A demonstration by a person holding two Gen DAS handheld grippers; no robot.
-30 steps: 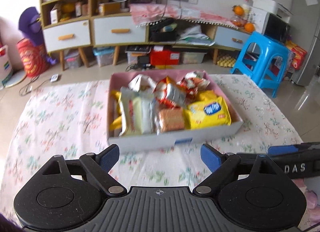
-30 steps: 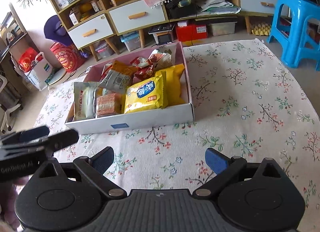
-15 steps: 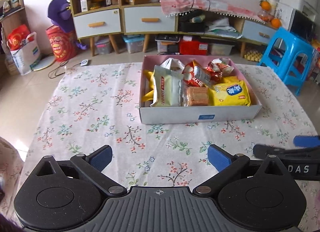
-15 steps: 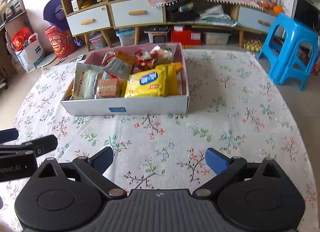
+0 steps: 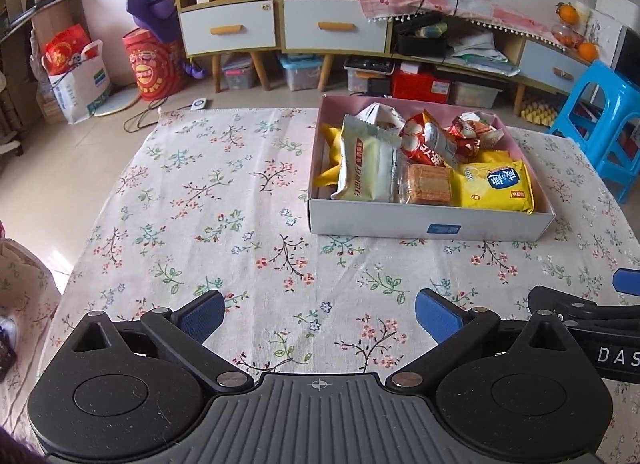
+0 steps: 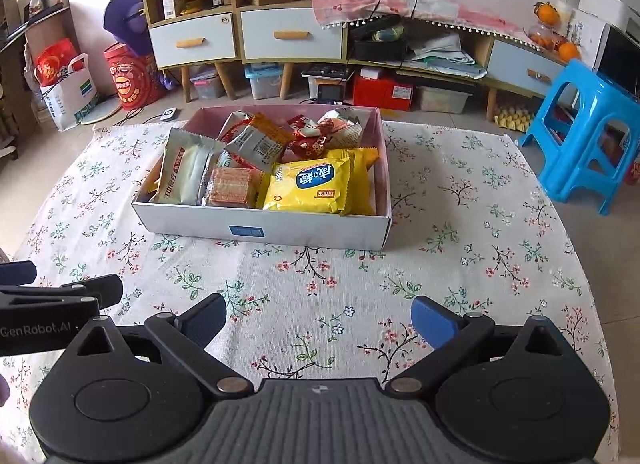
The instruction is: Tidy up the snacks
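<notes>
A white box with a pink inside [image 5: 432, 226] [image 6: 260, 230] stands on the flowered tablecloth [image 5: 200, 204] and holds several snack packs: a yellow pack [image 5: 500, 188] [image 6: 308, 186], a pale cream pack [image 5: 364, 160] [image 6: 184, 172], a clear pack of orange wafers [image 5: 430, 184] [image 6: 232, 188], and red and orange packs [image 5: 432, 142] [image 6: 260, 140] behind. My left gripper [image 5: 320, 314] is open and empty, well back from the box. My right gripper [image 6: 320, 316] is open and empty, also back from the box. Each gripper shows at the edge of the other's view.
Beyond the table stand a low cabinet with drawers [image 6: 280, 32], storage bins on the floor [image 5: 300, 72], red bags [image 5: 152, 64] at the left and a blue plastic stool [image 6: 580, 136] at the right. The floor drops away past the cloth's edges.
Both grippers have pulled back and up from the box, which now looks smaller and farther off. Both stayed open and empty. The snacks in the box have not moved.
</notes>
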